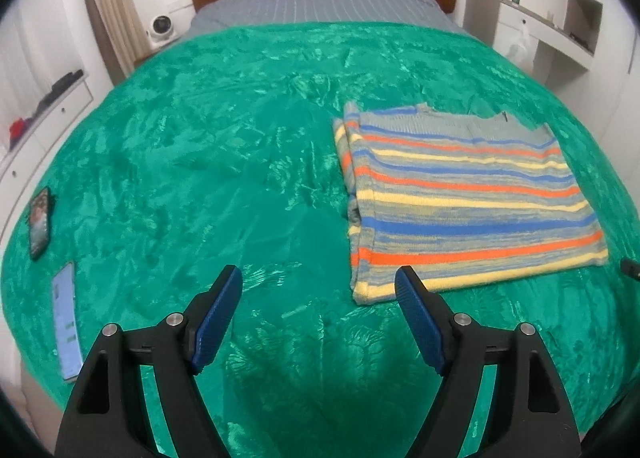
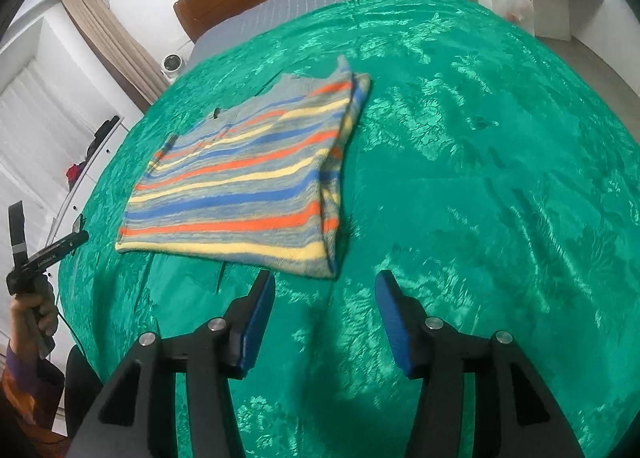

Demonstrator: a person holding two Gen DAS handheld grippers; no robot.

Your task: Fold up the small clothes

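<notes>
Sweater (image 1: pixel 460 194) folded flat on green blanket (image 1: pixel 200 138); left hand-held gripper (image 1: pixel 320 282), right hand-held gripper (image 2: pixel 326 290) both spread apart, empty.

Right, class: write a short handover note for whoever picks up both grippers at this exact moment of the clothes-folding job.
Left gripper: open, nothing between its fingers, above the green blanket just left of the sweater's near corner.
Right gripper: open, empty, above the blanket just beyond the sweater's near right corner.
Striped sweater: lies flat on the blanket, sides folded in to a tidy rectangle, with layered edges showing along one side.
Done: side folds look finished and both grippers have let go.
Left: probably one more fold end to end, if a smaller bundle is wanted. Two phones lie near the bed's left edge; keep clear.
</notes>
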